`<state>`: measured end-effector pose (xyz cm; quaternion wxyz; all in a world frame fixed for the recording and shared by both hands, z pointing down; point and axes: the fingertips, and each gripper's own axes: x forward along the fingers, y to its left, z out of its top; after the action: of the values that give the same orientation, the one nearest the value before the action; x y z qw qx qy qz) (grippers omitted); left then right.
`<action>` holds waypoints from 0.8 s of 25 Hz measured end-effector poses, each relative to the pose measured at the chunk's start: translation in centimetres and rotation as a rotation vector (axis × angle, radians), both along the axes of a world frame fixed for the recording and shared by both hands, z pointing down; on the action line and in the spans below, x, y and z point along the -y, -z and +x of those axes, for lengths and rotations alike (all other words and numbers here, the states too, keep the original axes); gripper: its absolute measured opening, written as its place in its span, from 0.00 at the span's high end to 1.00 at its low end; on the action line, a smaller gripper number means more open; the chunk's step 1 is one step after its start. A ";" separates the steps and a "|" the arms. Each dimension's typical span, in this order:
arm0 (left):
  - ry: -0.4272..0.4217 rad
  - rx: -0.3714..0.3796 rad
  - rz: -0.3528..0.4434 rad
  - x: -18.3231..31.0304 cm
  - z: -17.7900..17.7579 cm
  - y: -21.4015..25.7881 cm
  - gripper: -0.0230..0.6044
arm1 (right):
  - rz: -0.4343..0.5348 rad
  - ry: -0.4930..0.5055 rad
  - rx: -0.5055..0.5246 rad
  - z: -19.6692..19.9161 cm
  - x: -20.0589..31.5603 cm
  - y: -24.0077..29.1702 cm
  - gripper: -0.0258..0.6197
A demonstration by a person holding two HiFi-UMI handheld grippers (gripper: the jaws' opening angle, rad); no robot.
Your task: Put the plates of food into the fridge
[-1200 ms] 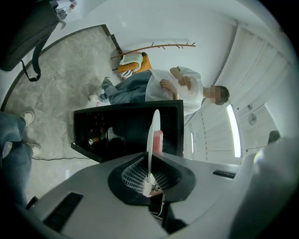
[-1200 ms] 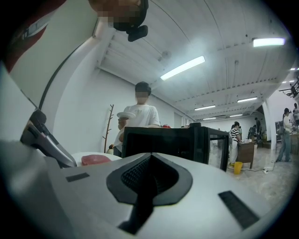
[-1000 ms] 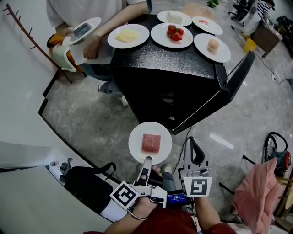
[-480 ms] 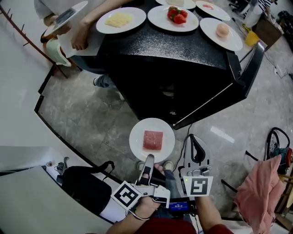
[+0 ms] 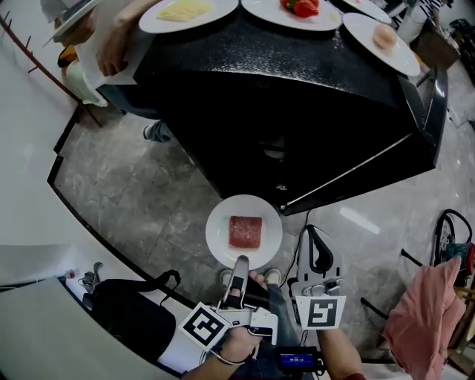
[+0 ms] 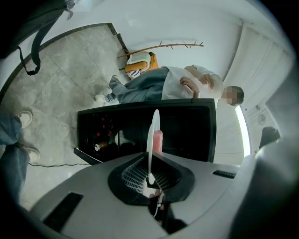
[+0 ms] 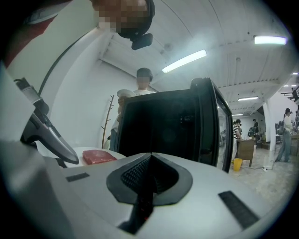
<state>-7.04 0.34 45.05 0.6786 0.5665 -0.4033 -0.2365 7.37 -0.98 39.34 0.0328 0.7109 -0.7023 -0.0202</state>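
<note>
**Operator:** What have I got in the left gripper (image 5: 240, 261)?

**Observer:** Your left gripper's jaws are nearly together, clamped on the near rim of the white plate (image 5: 220, 239). The slab of red meat (image 5: 245, 231) lies in the middle of it. In the left gripper view the plate runs edge-on straight out from the jaws, toward the fridge.

**Operator:** And where is that plate relative to the fridge (image 5: 297, 111)?

**Observer:** Outside it, just in front of the fridge's front, above the floor and close to the near end of the fridge door (image 5: 356, 177). The door stands open, swung out on the fridge's right side. The inside looks dark from your left gripper view.

**Operator:** My right gripper (image 5: 315, 241)?

**Observer:** Its jaws are pressed together with nothing between them. It sits in front of the fridge too, just beside the plate, below the open door.

**Operator:** What else is there?

**Observer:** On top of the fridge you have a plate of yellow food (image 5: 152, 22), a plate of red fruit (image 5: 267, 11) and a plate with a pale round item (image 5: 404, 63). A person (image 6: 187, 84) stands at the fridge's far left side.
</note>
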 end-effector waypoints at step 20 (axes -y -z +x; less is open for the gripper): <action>0.009 0.024 -0.014 2.8 -0.2 -9.0 0.94 | -0.029 0.017 0.003 -0.9 2.1 -9.7 0.94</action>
<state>-7.28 -2.43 54.02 0.6766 0.5629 -0.4155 -0.2298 6.48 -3.11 49.01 0.0420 0.7043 -0.7086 -0.0092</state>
